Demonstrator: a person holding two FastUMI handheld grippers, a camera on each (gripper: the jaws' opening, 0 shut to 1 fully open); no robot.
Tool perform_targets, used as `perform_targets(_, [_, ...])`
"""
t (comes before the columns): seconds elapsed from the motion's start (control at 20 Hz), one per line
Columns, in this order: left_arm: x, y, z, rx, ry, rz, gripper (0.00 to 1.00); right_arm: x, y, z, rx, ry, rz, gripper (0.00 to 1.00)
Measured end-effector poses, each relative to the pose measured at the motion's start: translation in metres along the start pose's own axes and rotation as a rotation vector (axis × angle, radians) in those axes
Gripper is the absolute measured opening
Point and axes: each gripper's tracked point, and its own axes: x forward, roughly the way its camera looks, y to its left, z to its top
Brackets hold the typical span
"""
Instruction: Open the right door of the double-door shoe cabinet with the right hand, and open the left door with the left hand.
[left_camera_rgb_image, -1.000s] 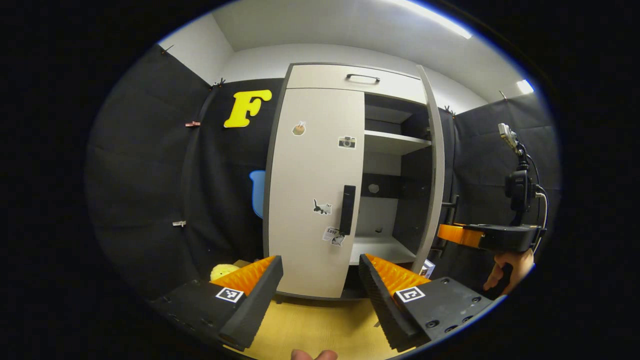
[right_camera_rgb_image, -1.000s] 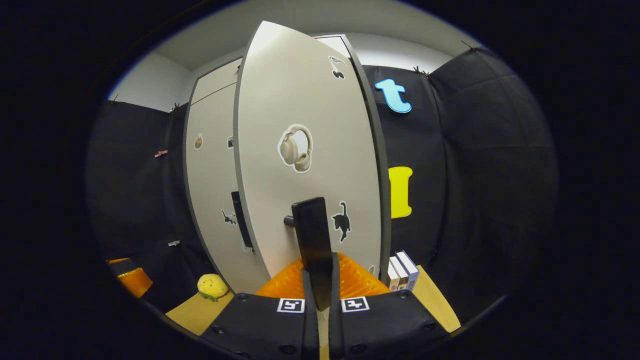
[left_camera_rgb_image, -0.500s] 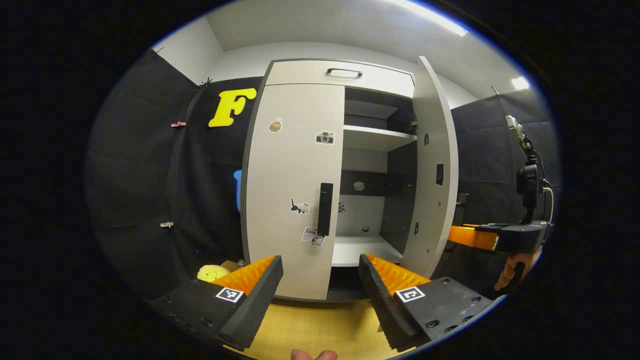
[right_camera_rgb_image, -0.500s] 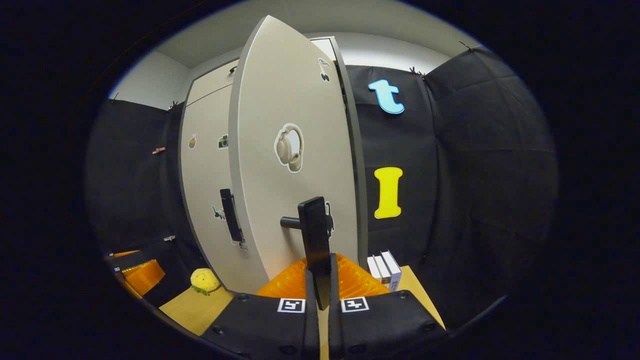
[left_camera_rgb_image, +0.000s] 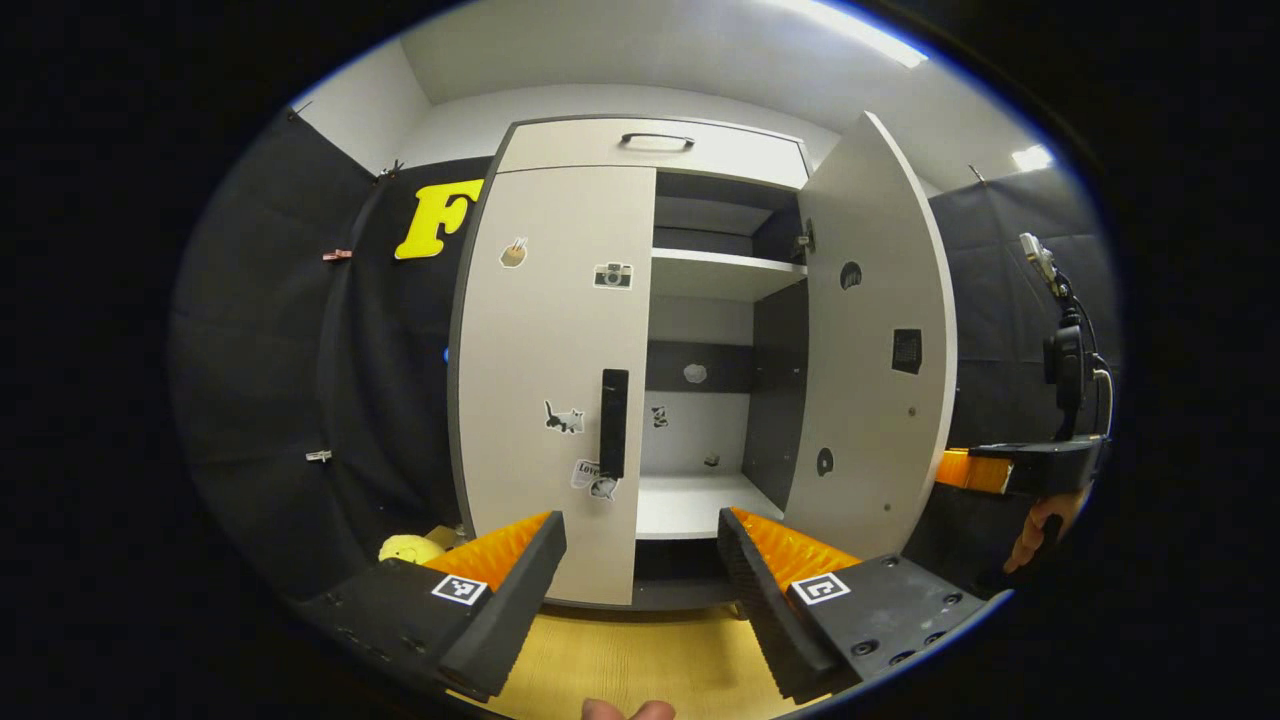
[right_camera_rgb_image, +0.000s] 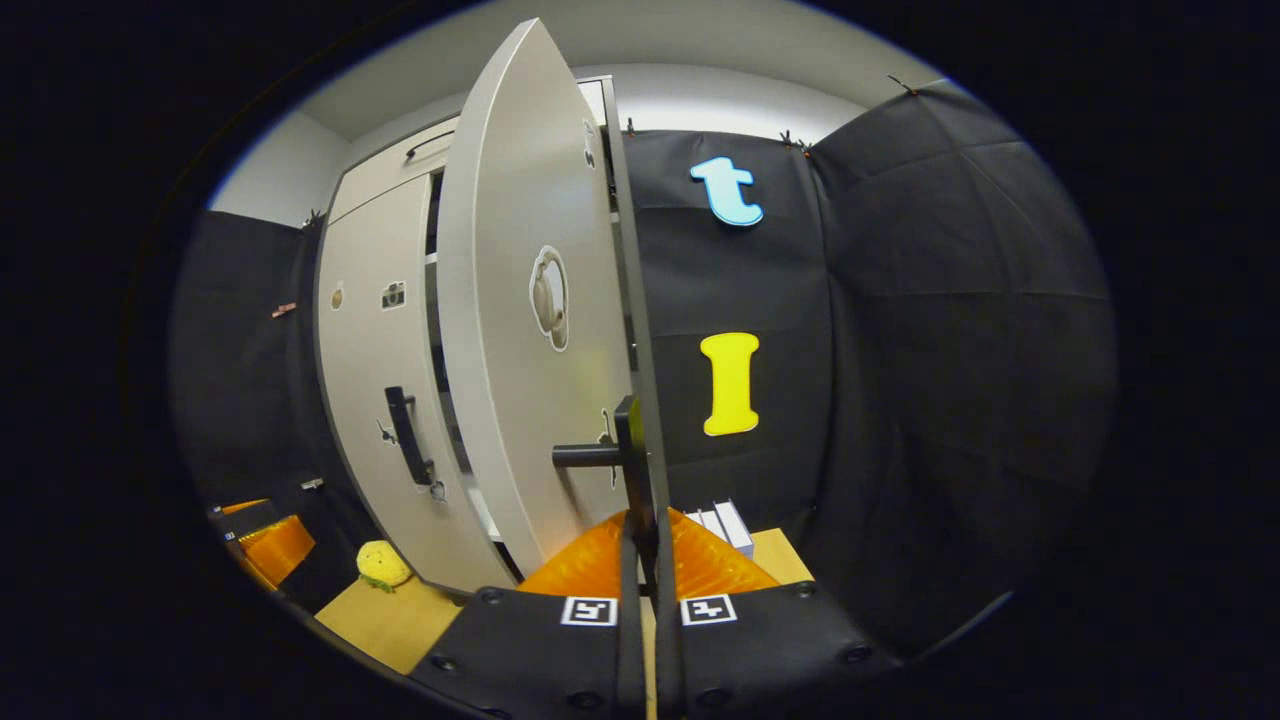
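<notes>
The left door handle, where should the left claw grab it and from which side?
Grip the left door handle, a vertical black bar on the closed left door, around its middle. Come straight from the front with the open left claw, one finger on each side.

Left gripper hovering, jaws gaping wide, gripping nothing. Right gripper clamping fingers together on thin black bar, hand gripping underneath.
</notes>
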Motion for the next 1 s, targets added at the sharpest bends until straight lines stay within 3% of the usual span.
perform_targets(0.1, [0.003,-0.006,-0.001,-0.003,0.002,-0.006,0.95,-0.001,-0.003,-0.002,0.007,0.012,0.014,0.05])
perform_targets(0.65, [0.036,0.005,0.009,0.035,0.004,0.022,0.95,-0.016,-0.007,0.003,0.025,0.000,0.017,0.07])
perform_targets(0.85, [0.072,0.019,0.015,0.055,0.000,0.034,0.94,-0.030,-0.007,0.013,0.014,-0.037,0.025,0.14])
perform_targets(0.9, [0.084,0.021,0.015,0.052,0.007,0.029,0.94,-0.031,-0.008,0.015,0.007,-0.045,0.027,0.28])
perform_targets(0.95, [0.095,0.023,0.016,0.042,0.012,0.021,0.95,-0.034,-0.010,0.014,0.001,-0.047,0.025,0.23])
perform_targets(1.0, [0.106,0.026,0.016,0.034,0.017,0.018,0.94,-0.036,-0.010,0.014,-0.001,-0.049,0.026,0.34])
